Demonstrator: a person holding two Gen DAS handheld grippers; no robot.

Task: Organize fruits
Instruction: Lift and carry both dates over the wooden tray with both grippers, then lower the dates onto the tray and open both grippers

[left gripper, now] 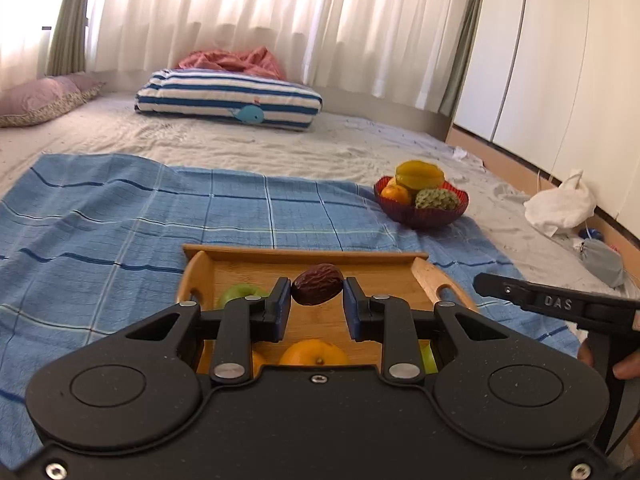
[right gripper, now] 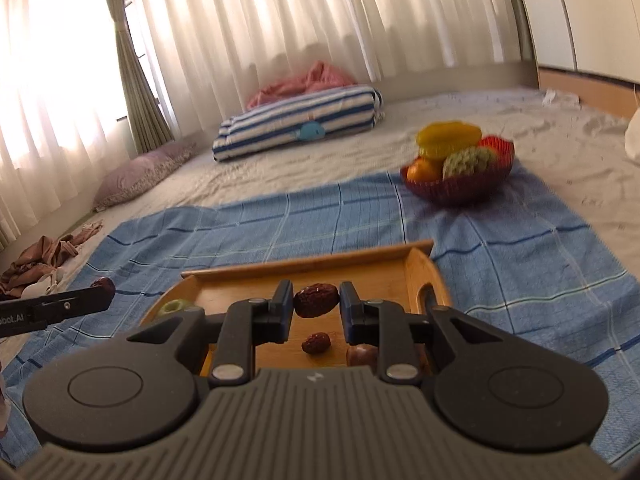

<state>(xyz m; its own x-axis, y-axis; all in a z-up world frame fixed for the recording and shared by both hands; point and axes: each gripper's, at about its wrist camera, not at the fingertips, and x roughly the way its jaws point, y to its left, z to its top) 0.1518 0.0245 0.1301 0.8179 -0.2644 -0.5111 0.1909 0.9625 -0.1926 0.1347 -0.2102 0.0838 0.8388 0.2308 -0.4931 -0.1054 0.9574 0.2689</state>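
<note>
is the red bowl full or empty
Full: the red bowl is heaped above its rim with a yellow starfruit, an orange and a bumpy green fruit.

striped whale pillow point(left gripper: 228, 98) w/ pink blanket point(left gripper: 232, 62) behind, purple cushion point(left gripper: 44, 98) left, white curtains point(left gripper: 240, 8).

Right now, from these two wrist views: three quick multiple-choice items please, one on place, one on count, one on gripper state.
1. Where is the red bowl?
A. on the blue cloth, beyond the wooden tray
B. inside the tray
C. on the striped pillow

2. How many dates lie loose on the tray floor in the right wrist view?
A. none
B. one
C. four

3. What is the left gripper doing?
A. hanging open
B. shut on a date
C. shut on an orange

Key: 1 A, bowl sits past the tray's far rim. 2 B, a single date. 3 B, both pads press the date.
</note>
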